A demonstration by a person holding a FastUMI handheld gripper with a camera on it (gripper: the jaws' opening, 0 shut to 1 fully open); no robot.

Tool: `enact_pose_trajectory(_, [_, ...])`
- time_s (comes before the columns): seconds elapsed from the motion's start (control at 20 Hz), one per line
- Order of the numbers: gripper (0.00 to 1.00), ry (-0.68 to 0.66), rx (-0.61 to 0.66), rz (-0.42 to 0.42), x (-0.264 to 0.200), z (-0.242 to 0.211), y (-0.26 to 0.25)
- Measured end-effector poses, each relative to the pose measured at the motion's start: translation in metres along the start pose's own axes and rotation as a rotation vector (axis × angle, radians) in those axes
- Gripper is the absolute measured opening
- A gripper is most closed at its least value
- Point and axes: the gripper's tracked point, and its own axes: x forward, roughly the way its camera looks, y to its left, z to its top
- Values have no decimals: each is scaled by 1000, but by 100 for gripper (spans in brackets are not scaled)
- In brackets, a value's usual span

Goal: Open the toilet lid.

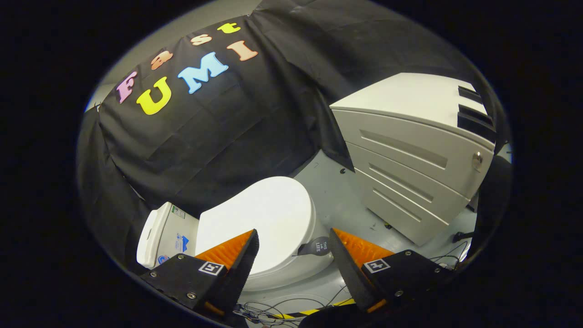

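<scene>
A black cloth wall (214,136) hung in loose folds across the back of the booth, with a strip of pale wall (182,27) showing above it. The floor (337,200) was light grey and smooth, with a few small dark specks on it. A white drawer cabinet (410,164) stood on the floor against the cloth, with long recessed handles on its front, a round lock near its top corner and dark slots on its top. Thin cables (273,310) lay tangled on the floor beside a yellow-and-black striped tape (314,312)
</scene>
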Motion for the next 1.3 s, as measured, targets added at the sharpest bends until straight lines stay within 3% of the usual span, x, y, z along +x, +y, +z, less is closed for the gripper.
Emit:
enact_pose_trajectory(0.3, [95, 72, 72, -45, 12, -32, -23])
enact_pose_trajectory(0.5, [95, 106, 185, -56, 18, -47, -39])
enact_pose_trajectory(0.95, [94, 126, 454, 22, 64, -48, -50])
enact_pose_trajectory(1.3, [71, 136, 563, 72, 90, -60, -51])
